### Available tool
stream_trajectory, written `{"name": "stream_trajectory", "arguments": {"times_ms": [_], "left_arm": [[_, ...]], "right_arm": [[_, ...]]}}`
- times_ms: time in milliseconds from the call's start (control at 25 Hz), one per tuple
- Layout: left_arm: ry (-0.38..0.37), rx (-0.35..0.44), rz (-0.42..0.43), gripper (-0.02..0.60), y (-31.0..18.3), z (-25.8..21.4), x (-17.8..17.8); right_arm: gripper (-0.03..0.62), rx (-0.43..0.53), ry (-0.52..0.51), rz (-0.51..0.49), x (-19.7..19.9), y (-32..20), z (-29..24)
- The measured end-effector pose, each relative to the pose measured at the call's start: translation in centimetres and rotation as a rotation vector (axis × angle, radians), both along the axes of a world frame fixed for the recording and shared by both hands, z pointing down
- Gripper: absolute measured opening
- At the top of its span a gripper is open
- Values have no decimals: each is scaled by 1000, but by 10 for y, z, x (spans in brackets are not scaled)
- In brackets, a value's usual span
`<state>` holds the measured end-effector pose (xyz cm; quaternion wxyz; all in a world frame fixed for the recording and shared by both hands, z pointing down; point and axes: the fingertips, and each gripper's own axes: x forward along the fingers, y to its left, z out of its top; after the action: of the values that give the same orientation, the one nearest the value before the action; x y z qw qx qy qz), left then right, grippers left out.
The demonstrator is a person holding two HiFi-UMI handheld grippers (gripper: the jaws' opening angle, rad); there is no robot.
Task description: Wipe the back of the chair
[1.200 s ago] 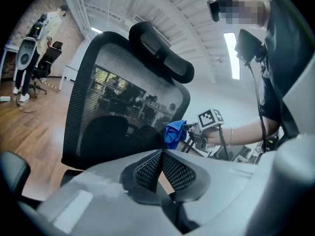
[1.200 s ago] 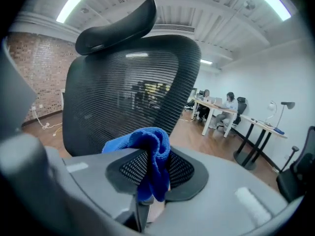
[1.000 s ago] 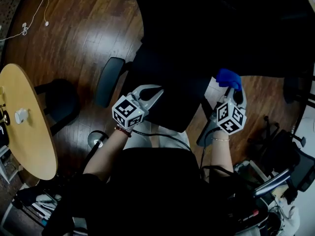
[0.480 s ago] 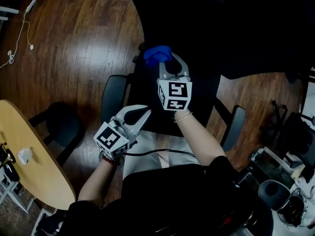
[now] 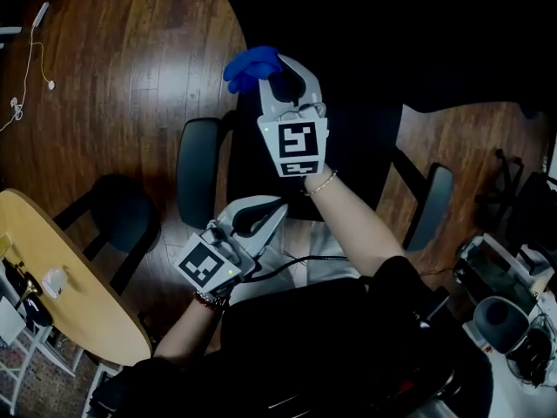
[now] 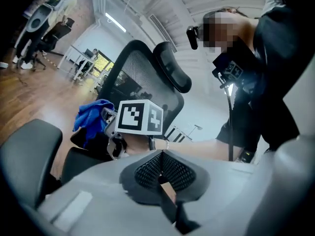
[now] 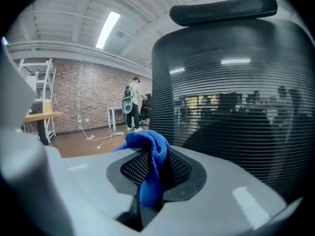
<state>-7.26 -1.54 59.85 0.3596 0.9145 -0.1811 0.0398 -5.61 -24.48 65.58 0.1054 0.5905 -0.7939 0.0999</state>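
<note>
The black mesh chair [image 5: 348, 159] fills the middle of the head view, its tall back [image 7: 236, 107] rising just ahead of the right tool and topped by a headrest [image 7: 224, 8], with an armrest [image 5: 197, 171] out on the left side and another [image 5: 432, 205] on the right. Wooden floor [image 5: 130, 77] all around, and a round wooden counter [image 5: 78, 294] sits well off at the lower left. Right forearm stretched forward over the seat, marker cube [image 5: 298, 146] facing up, and the right tool [image 5: 285, 75] is out at the left edge of the chair back. Its jaws are clamped down on a blue cloth [image 7: 150, 156], which bunches up above the pads and hangs down between them; whether the cloth actually touches the mesh can't be told. The left arm is tucked in close to the body, low and behind, and the left tool [image 5: 257, 216] points up towards the seat with its jaws pressed together, nothing gripped in them [image 6: 161, 168]. A thin white cable [image 5: 30, 59] trails across the floor at the far left.
</note>
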Motion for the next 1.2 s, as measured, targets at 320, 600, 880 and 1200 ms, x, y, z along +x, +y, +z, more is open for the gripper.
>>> {"name": "stream_trajectory", "arguments": {"times_ms": [320, 600, 880, 1200], "left_arm": [[-16, -47, 6, 5, -4, 11, 27], [-65, -84, 71, 5, 5, 28, 60], [-21, -111, -54, 5, -28, 22, 67], [-21, -93, -42, 5, -9, 7, 68]], "right_arm": [[84, -48, 62, 288, 158, 49, 10], [81, -159, 67, 660, 330, 134, 24], [72, -156, -154, 803, 378, 160, 12], [72, -158, -197, 652, 359, 163, -9]]}}
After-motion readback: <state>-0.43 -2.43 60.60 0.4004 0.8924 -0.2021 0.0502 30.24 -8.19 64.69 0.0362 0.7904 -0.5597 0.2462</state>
